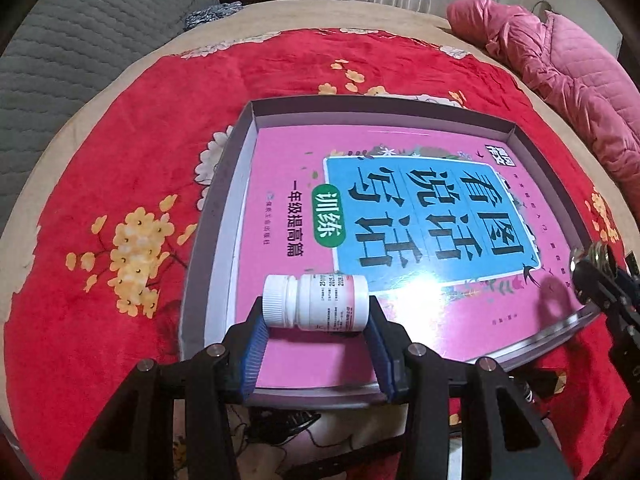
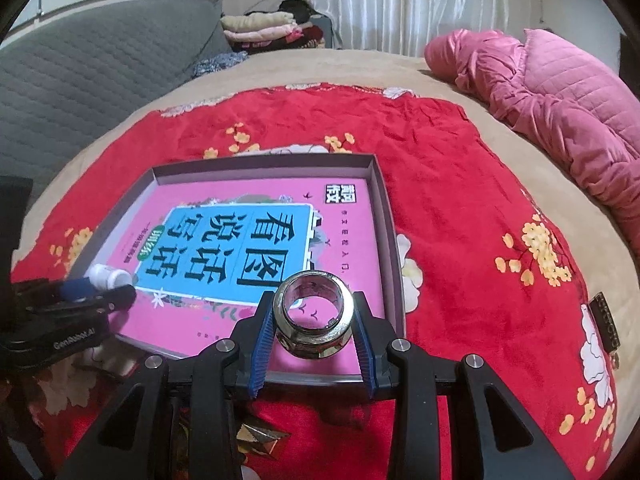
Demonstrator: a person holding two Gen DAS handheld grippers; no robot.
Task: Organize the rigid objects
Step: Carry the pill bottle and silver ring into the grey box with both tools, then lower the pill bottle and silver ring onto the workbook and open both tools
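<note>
A grey shallow box (image 1: pixel 224 200) (image 2: pixel 386 208) lies on a red flowered blanket, with a pink book (image 1: pixel 288 160) (image 2: pixel 348 248) filling its floor. My left gripper (image 1: pixel 316 312) is shut on a white pill bottle (image 1: pixel 320 302) held sideways, cap to the left, over the book's near left part. That bottle (image 2: pixel 110 276) also shows at the left of the right wrist view. My right gripper (image 2: pixel 314 320) is shut on a shiny metal ring (image 2: pixel 314 312) over the book's near right corner. The ring (image 1: pixel 592 258) peeks in at the right edge of the left wrist view.
The red blanket (image 1: pixel 120 128) (image 2: pixel 460 168) covers a beige bed. A pink quilted jacket (image 1: pixel 568 72) (image 2: pixel 560 96) lies at the far right. A grey sofa (image 2: pixel 100 64) stands far left, with folded clothes (image 2: pixel 260 28) beyond. A small dark tag (image 2: pixel 606 320) lies on the blanket to the right.
</note>
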